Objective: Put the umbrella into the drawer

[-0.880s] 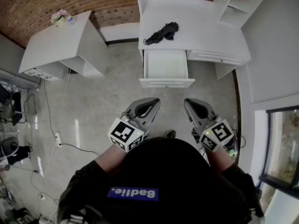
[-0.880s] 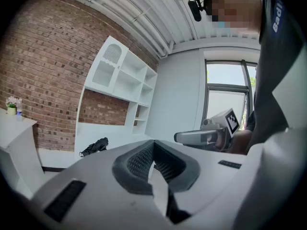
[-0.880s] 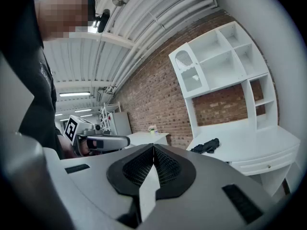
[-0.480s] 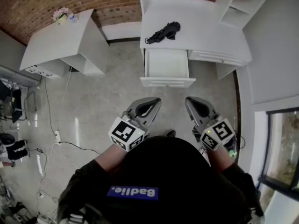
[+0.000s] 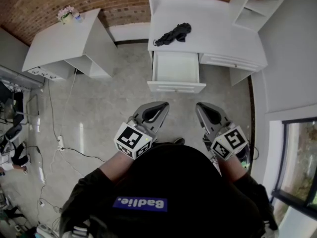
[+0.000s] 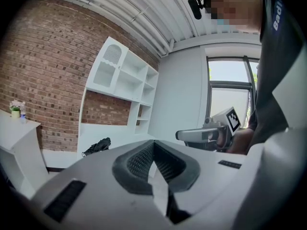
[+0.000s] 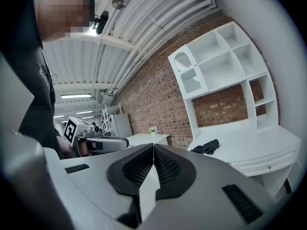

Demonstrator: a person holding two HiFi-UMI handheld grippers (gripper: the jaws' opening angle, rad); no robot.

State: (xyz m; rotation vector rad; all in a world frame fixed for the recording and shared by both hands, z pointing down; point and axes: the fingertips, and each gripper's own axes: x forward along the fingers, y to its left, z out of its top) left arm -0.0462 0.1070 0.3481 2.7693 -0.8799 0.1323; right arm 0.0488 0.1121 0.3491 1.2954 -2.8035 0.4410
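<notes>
A folded black umbrella (image 5: 172, 34) lies on the white desk (image 5: 218, 38), towards its left back part. Below it the desk's left drawer (image 5: 176, 68) stands pulled out and holds nothing. My left gripper (image 5: 165, 104) and right gripper (image 5: 198, 105) are held side by side close to my body, well short of the desk, both shut with nothing between the jaws. The umbrella (image 6: 97, 146) shows small and far off in the left gripper view, and the umbrella (image 7: 206, 147) likewise in the right gripper view.
A second white table (image 5: 59, 43) with a small flower pot (image 5: 65, 14) stands at the left. White shelves (image 5: 252, 4) rise at the desk's right. Cables and a power strip (image 5: 60, 145) lie on the grey floor at the left. A window (image 5: 297, 167) is at the right.
</notes>
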